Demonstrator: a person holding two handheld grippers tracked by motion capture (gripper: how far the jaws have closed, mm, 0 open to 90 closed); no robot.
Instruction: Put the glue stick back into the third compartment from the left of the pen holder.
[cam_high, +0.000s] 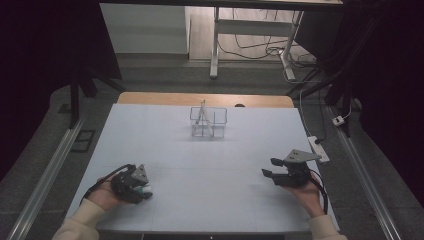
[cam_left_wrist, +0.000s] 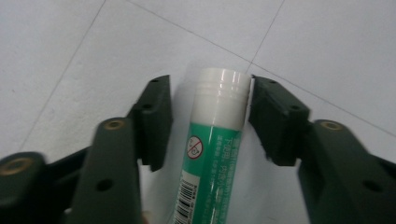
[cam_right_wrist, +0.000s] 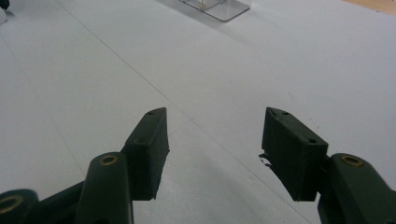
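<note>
Green-white glue stick (cam_left_wrist: 214, 158), smooth cylinder, between left tool (cam_left_wrist: 209, 122) pads, perhaps untouched.

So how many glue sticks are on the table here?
1: a green glue stick with a white cap, lying between the left tool's jaws at the table's near left. Others could be hidden.

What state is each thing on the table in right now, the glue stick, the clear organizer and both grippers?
glue stick: capped, lying on the table between the left jaws, one pad touching its cap, a gap at the other.
left gripper: jaws partly closed around the stick, not yet clamped.
right gripper: open, nothing between its jaws, resting near the table.
clear organizer: upright at the far middle, a thin stick leaning in one compartment.
</note>
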